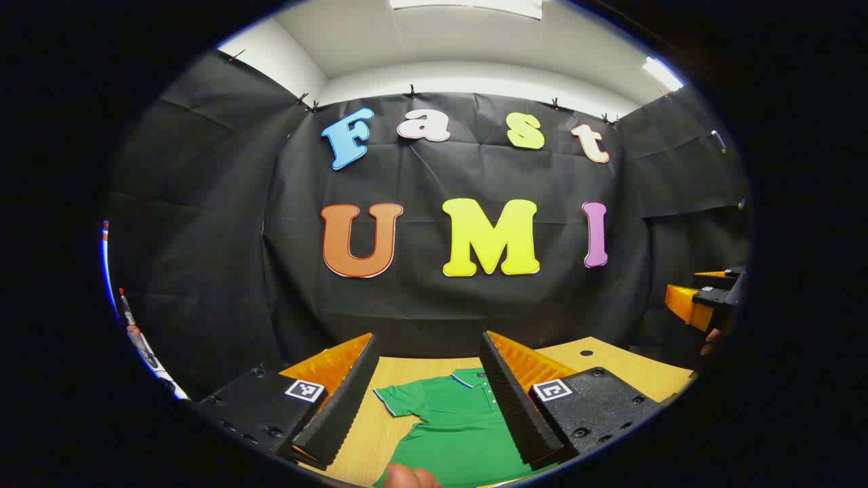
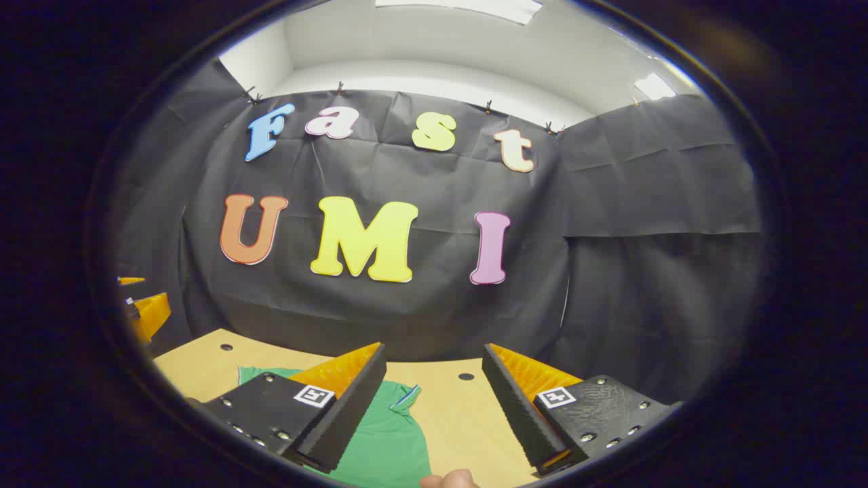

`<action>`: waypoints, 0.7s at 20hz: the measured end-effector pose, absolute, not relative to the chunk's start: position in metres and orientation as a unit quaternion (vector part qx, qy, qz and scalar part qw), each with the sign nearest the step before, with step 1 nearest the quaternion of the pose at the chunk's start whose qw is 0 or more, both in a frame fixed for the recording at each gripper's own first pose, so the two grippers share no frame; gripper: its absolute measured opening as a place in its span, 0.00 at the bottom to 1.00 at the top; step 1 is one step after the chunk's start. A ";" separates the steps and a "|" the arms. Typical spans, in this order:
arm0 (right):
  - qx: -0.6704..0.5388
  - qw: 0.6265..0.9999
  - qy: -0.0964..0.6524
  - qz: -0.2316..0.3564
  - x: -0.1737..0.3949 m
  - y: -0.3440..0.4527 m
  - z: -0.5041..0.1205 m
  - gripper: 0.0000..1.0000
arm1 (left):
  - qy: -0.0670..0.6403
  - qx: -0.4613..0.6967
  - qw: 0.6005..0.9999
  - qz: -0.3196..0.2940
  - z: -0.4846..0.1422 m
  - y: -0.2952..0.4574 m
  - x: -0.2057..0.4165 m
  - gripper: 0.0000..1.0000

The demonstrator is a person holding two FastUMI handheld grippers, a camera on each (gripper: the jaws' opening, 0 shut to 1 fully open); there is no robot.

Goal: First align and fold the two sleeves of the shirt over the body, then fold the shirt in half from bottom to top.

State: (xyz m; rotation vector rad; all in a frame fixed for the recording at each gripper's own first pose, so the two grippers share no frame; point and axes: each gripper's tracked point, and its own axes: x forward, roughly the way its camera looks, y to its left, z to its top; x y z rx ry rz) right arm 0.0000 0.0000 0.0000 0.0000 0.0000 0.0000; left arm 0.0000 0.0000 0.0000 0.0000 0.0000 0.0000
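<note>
While lying flat on pale wooden bench [image 1: 610, 362]: green short-sleeved polo shirt [image 1: 454, 423], hem cut off; left gripper [image 1: 427, 396] and right gripper [image 2: 434, 407] fingers spread wide, empty.

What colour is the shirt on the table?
Green, with a thin light trim on collar and sleeve; the shirt shows best in the left gripper view.

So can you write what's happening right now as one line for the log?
shirt: flat on table, sleeves unfolded | left claw: open above shirt | right claw: open, above shirt's edge | stage: folding not started
</note>
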 end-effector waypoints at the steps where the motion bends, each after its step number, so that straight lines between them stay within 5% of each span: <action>1: 0.003 1.000 0.000 0.000 -0.001 0.002 0.001 0.93 | -0.002 -0.002 1.000 -0.003 0.000 0.000 0.000 0.96; 14: -0.010 0.999 0.028 0.021 0.016 0.008 -0.017 0.93 | 0.018 -0.001 1.000 -0.002 -0.019 -0.009 0.014 0.96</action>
